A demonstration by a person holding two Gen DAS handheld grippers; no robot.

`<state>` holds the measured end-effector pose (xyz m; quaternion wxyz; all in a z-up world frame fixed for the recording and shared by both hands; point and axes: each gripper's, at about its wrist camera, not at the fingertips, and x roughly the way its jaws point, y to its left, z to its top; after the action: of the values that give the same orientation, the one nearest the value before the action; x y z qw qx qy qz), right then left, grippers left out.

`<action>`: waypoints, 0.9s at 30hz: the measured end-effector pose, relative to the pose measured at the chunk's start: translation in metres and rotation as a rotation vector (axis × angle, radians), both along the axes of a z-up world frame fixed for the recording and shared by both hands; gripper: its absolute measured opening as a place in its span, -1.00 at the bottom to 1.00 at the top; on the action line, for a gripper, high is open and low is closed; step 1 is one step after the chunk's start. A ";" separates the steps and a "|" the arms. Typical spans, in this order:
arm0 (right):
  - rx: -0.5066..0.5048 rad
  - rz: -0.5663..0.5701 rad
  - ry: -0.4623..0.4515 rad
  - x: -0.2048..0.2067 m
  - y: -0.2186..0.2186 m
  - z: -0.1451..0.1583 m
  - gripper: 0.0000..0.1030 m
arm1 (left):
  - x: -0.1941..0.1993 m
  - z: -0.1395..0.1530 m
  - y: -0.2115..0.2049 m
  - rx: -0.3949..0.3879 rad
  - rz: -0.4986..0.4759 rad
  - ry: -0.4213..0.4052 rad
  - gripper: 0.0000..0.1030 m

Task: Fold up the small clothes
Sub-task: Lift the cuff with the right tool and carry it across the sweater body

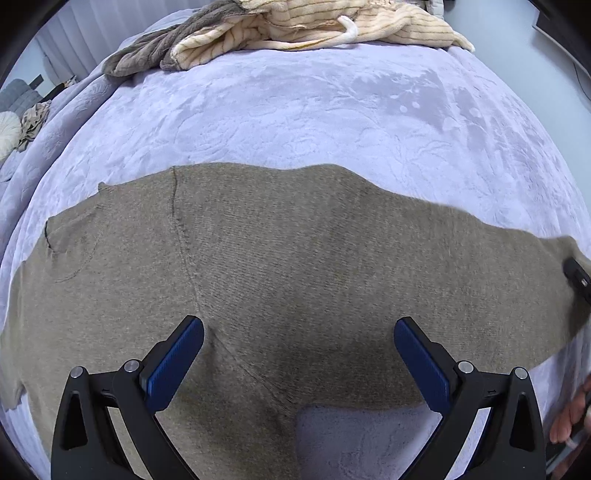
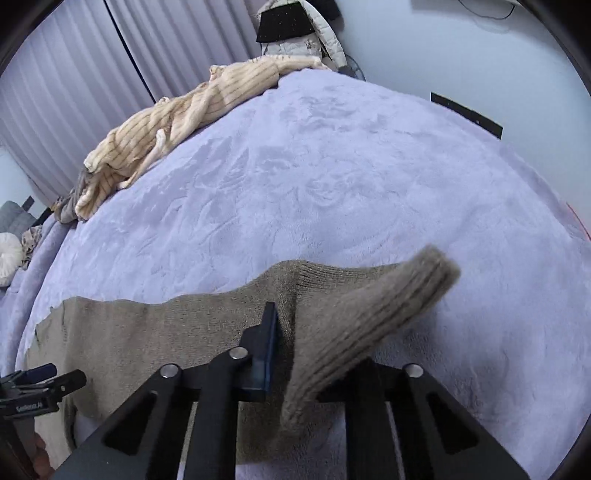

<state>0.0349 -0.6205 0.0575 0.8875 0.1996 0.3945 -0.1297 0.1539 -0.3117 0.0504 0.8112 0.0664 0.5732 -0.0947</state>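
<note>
Taupe knit sweater (image 1: 295, 251) spread flat on lavender blanket (image 1: 295, 110), seam running diagonally beneath left gripper (image 1: 298, 334), its jaws wide apart, holding nothing. Right gripper (image 2: 291, 354) clamped on ribbed cuff (image 2: 369, 321), lifted, blurred.

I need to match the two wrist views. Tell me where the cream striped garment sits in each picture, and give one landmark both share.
Left wrist view: the cream striped garment lies bunched along the top edge, at the far side of the lavender blanket.
Right wrist view: the same garment runs diagonally across the upper left, along the blanket's far edge.
Shared landmark: the taupe knit sweater spread in the foreground.
</note>
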 end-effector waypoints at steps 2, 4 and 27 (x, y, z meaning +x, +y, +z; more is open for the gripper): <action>-0.014 -0.012 -0.057 -0.019 0.002 0.014 -0.80 | 0.003 0.001 0.006 0.001 0.021 -0.015 1.00; -0.043 -0.053 -0.072 -0.029 0.000 0.023 -0.81 | 0.008 -0.003 0.011 0.035 0.055 -0.031 1.00; -0.019 -0.012 -0.163 -0.036 0.072 0.112 -0.89 | -0.032 0.005 0.120 -0.038 0.103 0.041 1.00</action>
<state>-0.0011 -0.5482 0.1691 0.9177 0.2037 0.3185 -0.1222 0.1219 -0.1913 0.0550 0.8043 0.0195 0.5903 -0.0653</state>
